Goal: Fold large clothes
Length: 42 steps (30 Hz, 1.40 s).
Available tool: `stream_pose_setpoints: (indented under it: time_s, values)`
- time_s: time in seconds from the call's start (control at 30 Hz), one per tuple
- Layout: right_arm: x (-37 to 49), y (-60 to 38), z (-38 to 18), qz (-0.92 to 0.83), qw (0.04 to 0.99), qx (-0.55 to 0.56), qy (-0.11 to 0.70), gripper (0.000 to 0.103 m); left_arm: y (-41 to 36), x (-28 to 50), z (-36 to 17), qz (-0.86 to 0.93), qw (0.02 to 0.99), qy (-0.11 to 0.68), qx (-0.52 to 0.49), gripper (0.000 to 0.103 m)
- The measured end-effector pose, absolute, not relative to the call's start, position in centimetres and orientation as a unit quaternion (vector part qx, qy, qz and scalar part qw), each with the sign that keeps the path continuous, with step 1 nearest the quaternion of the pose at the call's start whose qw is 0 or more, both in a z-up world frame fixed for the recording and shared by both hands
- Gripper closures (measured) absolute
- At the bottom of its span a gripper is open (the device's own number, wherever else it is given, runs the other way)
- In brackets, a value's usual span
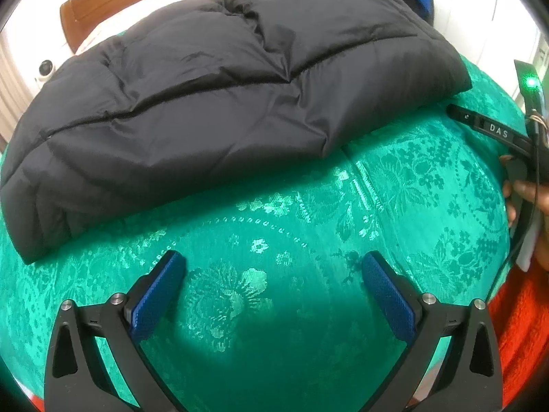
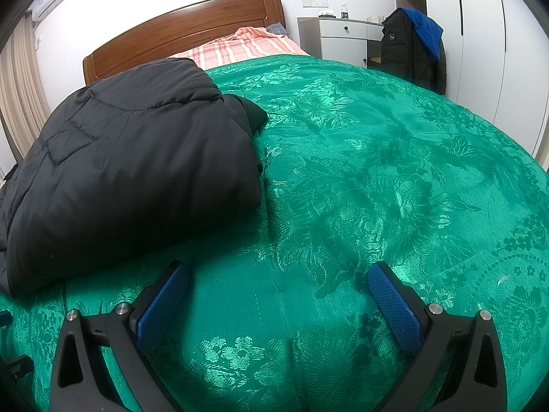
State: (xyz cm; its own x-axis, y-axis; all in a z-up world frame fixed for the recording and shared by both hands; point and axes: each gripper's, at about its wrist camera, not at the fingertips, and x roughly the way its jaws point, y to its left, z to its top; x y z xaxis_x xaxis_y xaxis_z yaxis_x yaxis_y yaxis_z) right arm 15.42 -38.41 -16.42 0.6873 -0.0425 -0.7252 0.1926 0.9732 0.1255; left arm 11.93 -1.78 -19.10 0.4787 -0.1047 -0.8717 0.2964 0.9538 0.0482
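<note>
A black padded jacket [image 1: 219, 103] lies folded into a thick bundle on the green patterned bedspread [image 1: 394, 185]. My left gripper [image 1: 274, 267] hovers open over bare bedspread, a short way in front of the jacket's near edge, holding nothing. In the right wrist view the same jacket [image 2: 137, 171] lies to the left and ahead. My right gripper [image 2: 279, 281] is open above the bedspread [image 2: 377, 189], just right of the jacket's near corner and apart from it. The right gripper's body also shows at the right edge of the left wrist view, held by a hand [image 1: 525, 192].
A wooden headboard [image 2: 192, 24] and a pink striped sheet [image 2: 240, 46] lie at the far end of the bed. A chair with a black and a blue garment [image 2: 415, 44] stands by a white nightstand [image 2: 343, 39] and wardrobe doors. A red sleeve [image 1: 521, 329] shows at lower right.
</note>
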Motion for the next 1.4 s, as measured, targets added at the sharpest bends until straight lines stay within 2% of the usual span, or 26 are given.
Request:
stream_pose_setpoints:
  time_s: [0.17, 0.33, 0.47, 0.57, 0.63, 0.8, 0.93, 1.0, 1.03, 1.07, 1.17, 1.33, 1.4]
  values:
    - [15.4, -38.5, -16.4, -0.059, 0.913, 0.099, 0.391, 0.000, -1.7, 11.7, -16.6, -0.126, 0.851, 0.505, 0.069, 0.001]
    - [14.8, -40.2, -15.2, -0.023, 0.910, 0.147, 0.386, 0.000, 0.6, 14.2, -9.7, -0.129, 0.893, 0.431, 0.023, 0.001]
    - [13.1, -41.6, -12.2, 0.011, 0.919, 0.220, 0.328, 0.000, 2.9, 18.4, -6.9, -0.077, 0.917, 0.392, -0.001, 0.001]
    - [13.4, -42.4, -11.4, 0.104, 0.884, 0.339, 0.303, 0.000, 2.8, 20.9, -6.8, -0.097, 0.913, 0.394, -0.036, 0.001]
    - [14.9, -42.1, -12.5, 0.144, 0.848, 0.402, 0.314, 0.000, 0.6, 21.8, -7.3, -0.127, 0.913, 0.388, -0.006, 0.001]
    - [19.7, -42.4, -16.2, 0.145, 0.777, 0.506, 0.345, 0.000, -4.1, 21.3, -10.6, -0.194, 0.905, 0.374, 0.068, 0.001]
    - [23.7, -42.1, -17.1, 0.159, 0.748, 0.530, 0.366, 0.001, -6.3, 21.1, -13.4, -0.212, 0.887, 0.396, 0.107, 0.000]
    - [25.0, -41.2, -16.3, 0.142, 0.760, 0.495, 0.396, 0.028, -5.9, 21.5, -13.3, -0.215, 0.884, 0.405, 0.092, 0.000]
    - [25.1, -40.6, -15.1, 0.140, 0.781, 0.464, 0.395, 0.050, -5.5, 21.6, -13.0, -0.216, 0.883, 0.409, 0.083, 0.000]
    - [25.1, -39.6, -13.3, 0.135, 0.809, 0.418, 0.391, 0.058, -5.0, 21.7, -12.5, -0.217, 0.881, 0.414, 0.075, 0.001]
    - [23.9, -35.5, -7.0, 0.123, 0.887, 0.264, 0.359, 0.065, -2.6, 21.2, -10.8, -0.223, 0.877, 0.424, 0.043, 0.001]
    - [21.3, -24.9, 1.5, 0.122, 0.952, 0.015, 0.279, 0.065, 5.5, 20.1, -7.5, -0.179, 0.886, 0.427, -0.018, 0.001]
    - [20.5, -20.2, 3.2, 0.134, 0.957, -0.066, 0.249, 0.065, 10.2, 19.9, -6.1, -0.151, 0.892, 0.422, -0.055, 0.001]
